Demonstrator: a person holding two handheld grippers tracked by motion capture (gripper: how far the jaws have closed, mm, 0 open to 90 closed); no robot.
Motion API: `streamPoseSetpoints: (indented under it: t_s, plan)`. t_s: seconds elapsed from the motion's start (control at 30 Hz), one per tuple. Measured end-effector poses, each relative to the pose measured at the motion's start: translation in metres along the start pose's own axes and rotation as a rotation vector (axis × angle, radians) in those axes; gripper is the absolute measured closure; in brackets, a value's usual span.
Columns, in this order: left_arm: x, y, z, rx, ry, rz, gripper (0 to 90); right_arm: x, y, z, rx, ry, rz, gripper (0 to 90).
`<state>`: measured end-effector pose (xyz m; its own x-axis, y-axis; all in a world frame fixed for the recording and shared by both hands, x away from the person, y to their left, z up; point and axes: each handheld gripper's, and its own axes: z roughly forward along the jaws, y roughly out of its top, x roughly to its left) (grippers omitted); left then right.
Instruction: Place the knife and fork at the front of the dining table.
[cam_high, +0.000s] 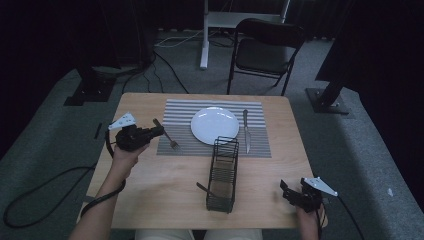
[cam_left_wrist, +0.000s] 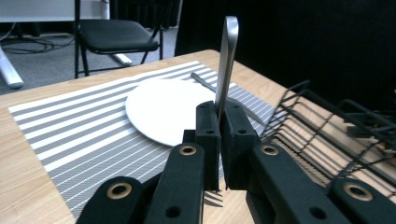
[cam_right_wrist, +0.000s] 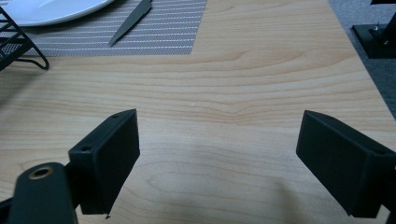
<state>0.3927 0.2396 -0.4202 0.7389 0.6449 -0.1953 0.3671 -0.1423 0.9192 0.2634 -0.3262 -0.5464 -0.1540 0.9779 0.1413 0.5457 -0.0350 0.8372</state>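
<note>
Left gripper (cam_high: 156, 132) is clenched on a fork (cam_high: 168, 136), tines low over the striped placemat's (cam_high: 172, 111) left edge, beside the plate (cam_high: 214, 124). Advice — lower it flat, parallel to the knife (cam_high: 246, 131), before releasing. Right gripper (cam_high: 288, 191) rests with jaws apart — nothing between them.

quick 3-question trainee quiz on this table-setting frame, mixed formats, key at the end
1. True or false: the left claw is shut on the fork.
2. Which side of the plate does the knife lie on in the high view? A) left B) right C) on top of it
3. Fill in: the right claw hovers with jaws ___ over the bare table.

Key: 1 true, the fork's handle is pinched between its pads, tines over the striped placemat. 2 B. 3 open, nothing between them.
</note>
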Motion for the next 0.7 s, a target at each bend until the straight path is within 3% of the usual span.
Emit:
streamPoseSetpoints:
  t_s: [0.2, 0.47, 0.63, 0.7]
  plan:
    - [0.013, 0.002, 0.02, 0.018, 0.011, 0.007, 86.4, 0.0, 0.0, 0.0, 0.006, 0.006, 0.012, 13.0]
    - [0.025, 0.01, 0.055, 0.134, 0.017, 0.052, 86.5, 0.0, 0.0, 0.001, 0.017, 0.009, 0.011, 13.1]
    - [0.026, 0.012, 0.07, 0.196, 0.01, 0.084, 86.4, -0.001, 0.0, 0.001, 0.014, 0.017, 0.023, 13.1]
    - [0.025, 0.01, 0.075, 0.197, 0.003, 0.086, 86.4, -0.001, 0.0, 0.001, 0.015, 0.018, 0.021, 13.2]
